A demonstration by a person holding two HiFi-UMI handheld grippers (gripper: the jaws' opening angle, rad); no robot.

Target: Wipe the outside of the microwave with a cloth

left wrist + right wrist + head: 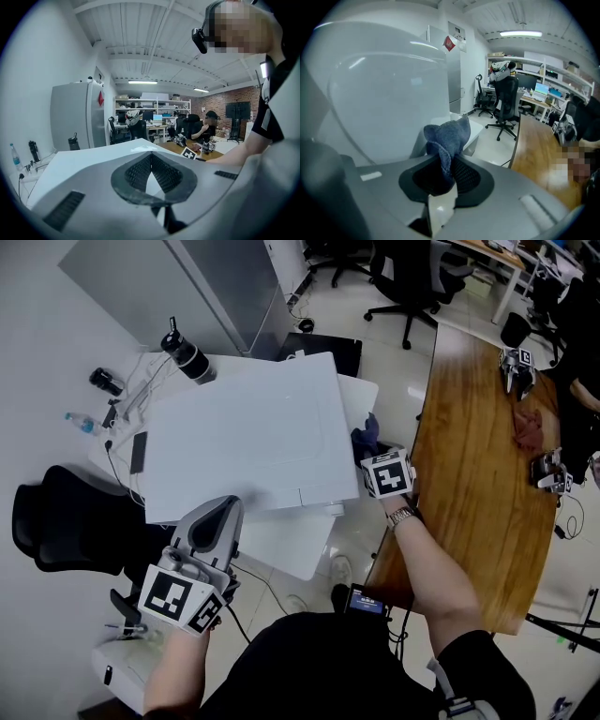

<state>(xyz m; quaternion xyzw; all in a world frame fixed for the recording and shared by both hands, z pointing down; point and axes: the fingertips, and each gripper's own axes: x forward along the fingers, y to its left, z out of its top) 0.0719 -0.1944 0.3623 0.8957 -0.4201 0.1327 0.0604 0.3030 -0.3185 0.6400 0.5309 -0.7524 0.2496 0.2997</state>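
The white microwave [244, 437] stands on a small white table, seen from above in the head view. My left gripper [221, 514] is shut and empty, its tips over the microwave's near left top edge; in the left gripper view the closed gripper [151, 160] points across the white top [79, 161]. My right gripper [369, 454] is at the microwave's right side, shut on a blue cloth [366, 435]. In the right gripper view the cloth [447, 136] sticks up from the gripper [446, 165], close beside the microwave's white wall [379, 93].
A long wooden table [478, 456] runs along the right, with other grippers [516, 367] and a red cloth [530, 427] on it. A black bottle [187, 357] stands behind the microwave. A black chair [66, 517] is at left, a grey cabinet [187, 277] behind.
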